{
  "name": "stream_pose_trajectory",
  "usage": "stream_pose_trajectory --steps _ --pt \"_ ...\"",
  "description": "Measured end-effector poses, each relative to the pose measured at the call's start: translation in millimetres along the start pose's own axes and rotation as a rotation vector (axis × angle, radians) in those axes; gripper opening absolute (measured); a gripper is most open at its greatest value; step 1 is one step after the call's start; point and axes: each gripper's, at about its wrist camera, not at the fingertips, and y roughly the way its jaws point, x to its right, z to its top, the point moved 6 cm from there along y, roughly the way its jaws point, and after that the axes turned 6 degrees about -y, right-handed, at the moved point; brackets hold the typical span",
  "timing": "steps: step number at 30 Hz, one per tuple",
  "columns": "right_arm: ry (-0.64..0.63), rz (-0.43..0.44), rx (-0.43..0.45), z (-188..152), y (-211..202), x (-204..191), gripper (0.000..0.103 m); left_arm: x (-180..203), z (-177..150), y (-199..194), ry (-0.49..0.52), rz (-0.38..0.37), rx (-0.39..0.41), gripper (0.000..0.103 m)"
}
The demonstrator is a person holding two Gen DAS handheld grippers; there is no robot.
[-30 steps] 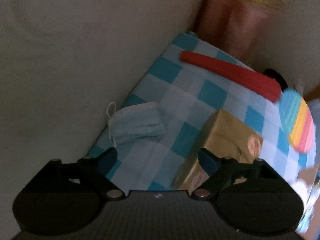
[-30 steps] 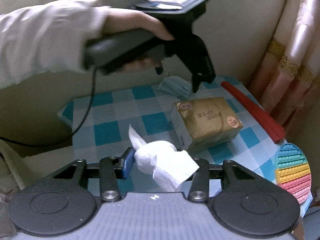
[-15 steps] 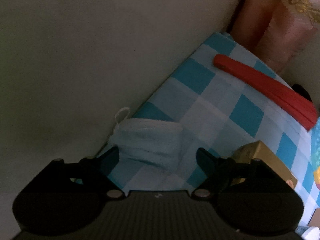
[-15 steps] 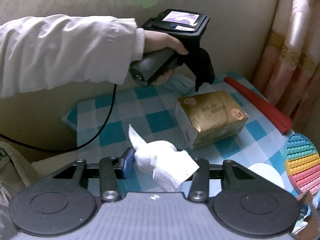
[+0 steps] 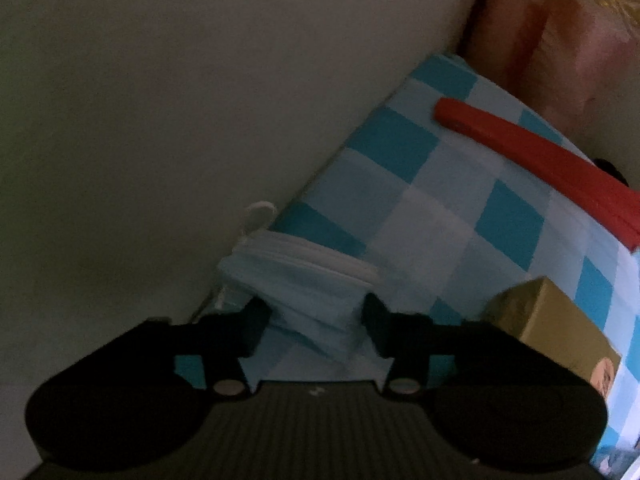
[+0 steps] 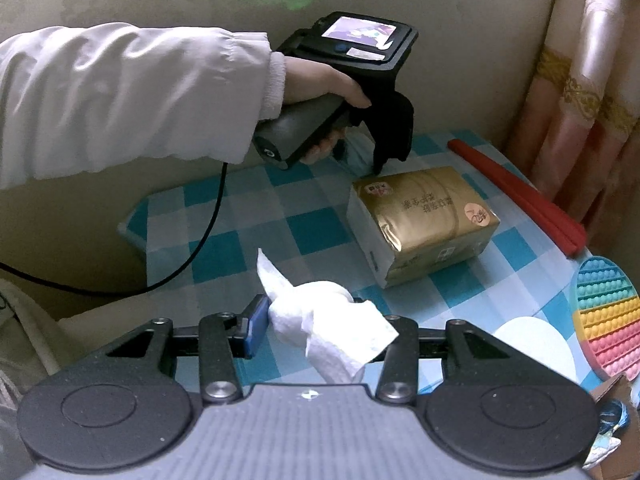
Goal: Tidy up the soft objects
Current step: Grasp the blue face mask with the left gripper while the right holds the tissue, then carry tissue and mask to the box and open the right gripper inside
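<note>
A crumpled light-blue face mask (image 5: pixel 308 292) lies on the checked tablecloth against the wall. My left gripper (image 5: pixel 314 320) is down over it, its fingers (image 5: pixel 252 328) closing in on both sides of the mask. In the right wrist view the left gripper (image 6: pixel 380 168) hides the mask at the back of the table. My right gripper (image 6: pixel 320 330) is shut on a crumpled white tissue (image 6: pixel 324 324), held above the table's front edge. A gold tissue pack (image 6: pixel 424 220) lies mid-table, and shows in the left wrist view (image 5: pixel 548 320).
A red folded fan (image 6: pixel 516 196) lies along the right side by the pink curtain (image 6: pixel 580 92). A rainbow pop-it pad (image 6: pixel 608 320) hangs over the right edge. The beige wall (image 5: pixel 200 100) bounds the table (image 6: pixel 312 236) at the back. A black cable (image 6: pixel 192 248) trails left.
My left gripper has moved forward and down to the mask, and its fingers have narrowed around it. My right gripper has held still with the tissue.
</note>
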Motion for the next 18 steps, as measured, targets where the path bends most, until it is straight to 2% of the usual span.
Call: stream_pose_trajectory --steps 4,7,18 --pt "-0.004 -0.004 -0.003 0 -1 -2 0.049 4 -5 0 0.029 -0.007 0.003 0.031" --pt "-0.006 -0.009 -0.004 0 -2 -2 0.049 6 -6 -3 0.049 -0.009 0.011 0.028" --pt "0.035 -0.042 -0.006 -4 -5 1 0.049 -1 -16 -44 0.114 -0.063 0.067 0.028"
